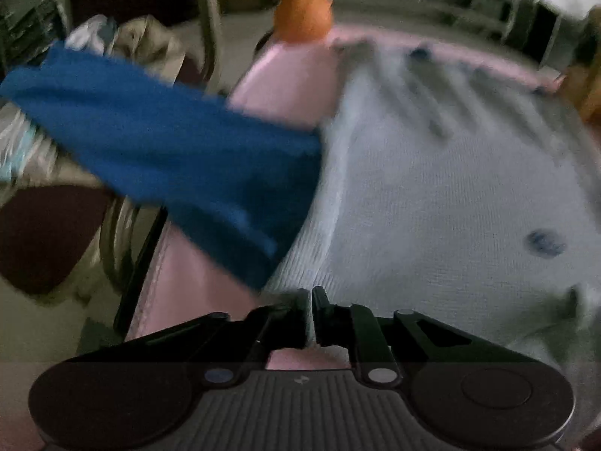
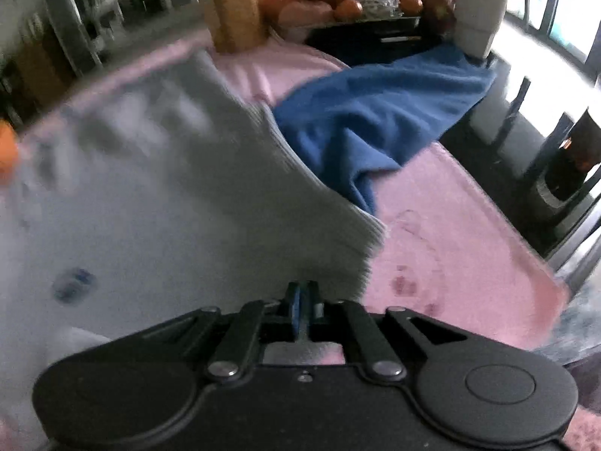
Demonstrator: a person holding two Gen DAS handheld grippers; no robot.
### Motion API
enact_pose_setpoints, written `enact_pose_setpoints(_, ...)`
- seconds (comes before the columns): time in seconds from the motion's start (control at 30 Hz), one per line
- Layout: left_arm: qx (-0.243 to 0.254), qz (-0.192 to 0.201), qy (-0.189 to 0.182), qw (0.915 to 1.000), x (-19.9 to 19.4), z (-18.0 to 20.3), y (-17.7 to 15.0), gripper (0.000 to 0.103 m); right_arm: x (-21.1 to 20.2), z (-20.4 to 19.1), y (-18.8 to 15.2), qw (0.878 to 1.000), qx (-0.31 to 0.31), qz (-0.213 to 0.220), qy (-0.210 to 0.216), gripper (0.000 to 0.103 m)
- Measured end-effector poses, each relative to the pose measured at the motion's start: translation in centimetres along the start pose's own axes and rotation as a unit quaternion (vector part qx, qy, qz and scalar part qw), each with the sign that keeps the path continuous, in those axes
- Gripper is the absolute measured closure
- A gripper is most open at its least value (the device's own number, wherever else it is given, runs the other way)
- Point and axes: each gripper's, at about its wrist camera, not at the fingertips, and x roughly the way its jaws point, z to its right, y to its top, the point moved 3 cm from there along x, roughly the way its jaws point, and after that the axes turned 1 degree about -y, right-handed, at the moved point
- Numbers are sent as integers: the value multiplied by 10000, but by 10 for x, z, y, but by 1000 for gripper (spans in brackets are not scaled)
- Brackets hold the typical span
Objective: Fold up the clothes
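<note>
Claws (image 1: 308,317) (image 2: 302,310) both pinch grey garment (image 1: 432,188) hem edge; pink tablecloth (image 2: 450,225) beside.

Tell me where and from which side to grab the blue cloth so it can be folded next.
Take the blue cloth at its loose pointed end, where it lies on the pink table cover beside the grey garment's ribbed edge. Come from the bare pink side: the cloth's far end runs up against the fruit tray.
</note>
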Motion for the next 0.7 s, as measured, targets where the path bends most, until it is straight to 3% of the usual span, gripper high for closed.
enact_pose_setpoints(0.03, -27, 219, -118, 9997, -13, 1, 12, 75, -11, 1, 7, 9994, 164, 50, 303, 96)
enact_pose_setpoints(0.17, -195, 705, -536, 9959, -48, 15, 63, 69, -53, -22, 51, 9914, 202, 287, 1262, 86)
enact_pose_setpoints(0.2, -232, 746, -581, 9952, -61, 26, 76, 63, -62, -32, 64, 9885, 123, 385, 1455, 82)
enact_pose_setpoints(0.37, -221, 844, -598, 9944, -47, 47, 128, 63, -66, -78, 126, 9755, -244, 711, 2069, 73)
enact_pose_setpoints(0.57, -136, 628, -487, 9967, 35, 58, 175, 76, 26, -94, 187, 9803, -134, 876, 1764, 62)
enact_pose_setpoints(0.7, -17, 387, -424, 9983, 94, 67, 179, 84, 110, -82, 214, 9847, 274, 751, 1545, 60)
